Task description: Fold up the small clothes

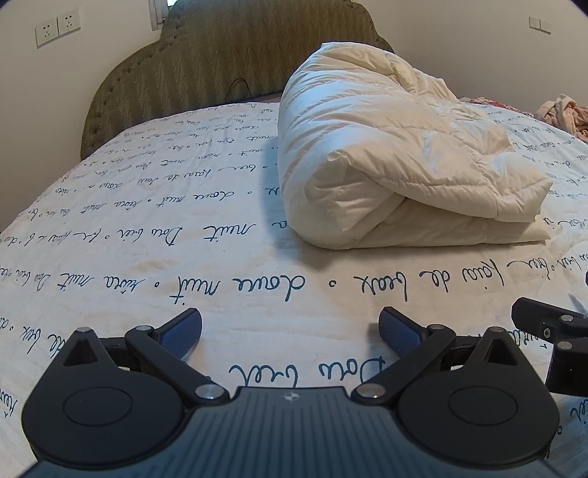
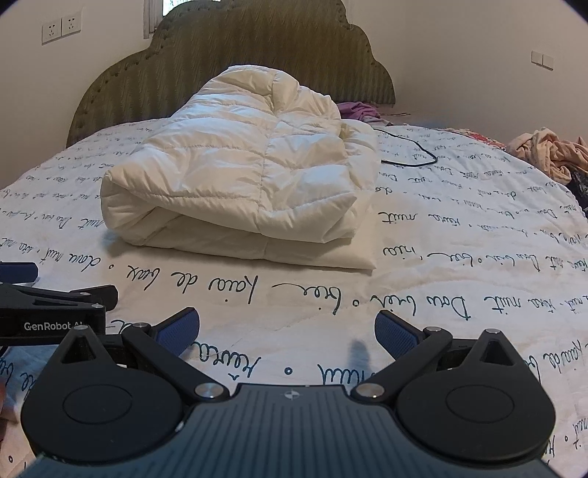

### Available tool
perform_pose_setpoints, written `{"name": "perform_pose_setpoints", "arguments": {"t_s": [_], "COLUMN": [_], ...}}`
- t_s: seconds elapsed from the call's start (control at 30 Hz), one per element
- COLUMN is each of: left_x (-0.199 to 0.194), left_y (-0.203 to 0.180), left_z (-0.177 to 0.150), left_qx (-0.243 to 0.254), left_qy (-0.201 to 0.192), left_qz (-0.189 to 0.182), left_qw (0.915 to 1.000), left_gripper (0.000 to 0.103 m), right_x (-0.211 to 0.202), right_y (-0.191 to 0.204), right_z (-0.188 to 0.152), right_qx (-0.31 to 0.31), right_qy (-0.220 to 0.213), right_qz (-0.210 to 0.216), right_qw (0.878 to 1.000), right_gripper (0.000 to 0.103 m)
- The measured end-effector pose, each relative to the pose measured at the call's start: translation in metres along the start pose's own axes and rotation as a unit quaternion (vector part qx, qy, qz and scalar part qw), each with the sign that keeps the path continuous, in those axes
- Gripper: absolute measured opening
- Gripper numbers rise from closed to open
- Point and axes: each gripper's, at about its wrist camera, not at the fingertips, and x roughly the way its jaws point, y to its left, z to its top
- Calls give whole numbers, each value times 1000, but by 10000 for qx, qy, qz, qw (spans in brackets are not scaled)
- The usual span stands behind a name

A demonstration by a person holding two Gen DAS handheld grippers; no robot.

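A pile of small clothes in pink and beige [image 2: 551, 154] lies at the far right edge of the bed, also seen in the left wrist view as a pale heap [image 1: 567, 114]. A purple garment [image 2: 354, 109] lies by the headboard. My left gripper [image 1: 290, 331] hovers open over the bedsheet, nothing between its blue pads. My right gripper [image 2: 286, 331] is open too, over bare sheet, close beside the left one. Part of the right gripper [image 1: 551, 331] shows at the left view's right edge, and the left gripper's body [image 2: 51, 309] shows at the right view's left edge.
A folded white quilted duvet [image 2: 242, 172] sits in the middle of the bed, ahead of both grippers. The sheet [image 1: 183, 228] is white with blue script. A black cable [image 2: 411, 150] trails behind the duvet. An olive padded headboard [image 1: 205, 62] and wall sockets [image 1: 57, 27] stand behind.
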Motion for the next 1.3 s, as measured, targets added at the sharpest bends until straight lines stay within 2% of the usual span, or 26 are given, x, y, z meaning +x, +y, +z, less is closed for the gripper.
{"name": "perform_pose_setpoints", "arguments": {"t_s": [1.3], "left_x": [0], "left_y": [-3], "left_z": [0], "left_qx": [85], "left_qy": [-21], "left_qz": [2], "left_qw": [10000], "left_gripper": [103], "right_x": [0], "right_y": [3], "right_z": [0], "right_qx": [22], "right_qy": [-2], "right_qz": [46], "right_qw": [10000], "right_gripper": [103]}}
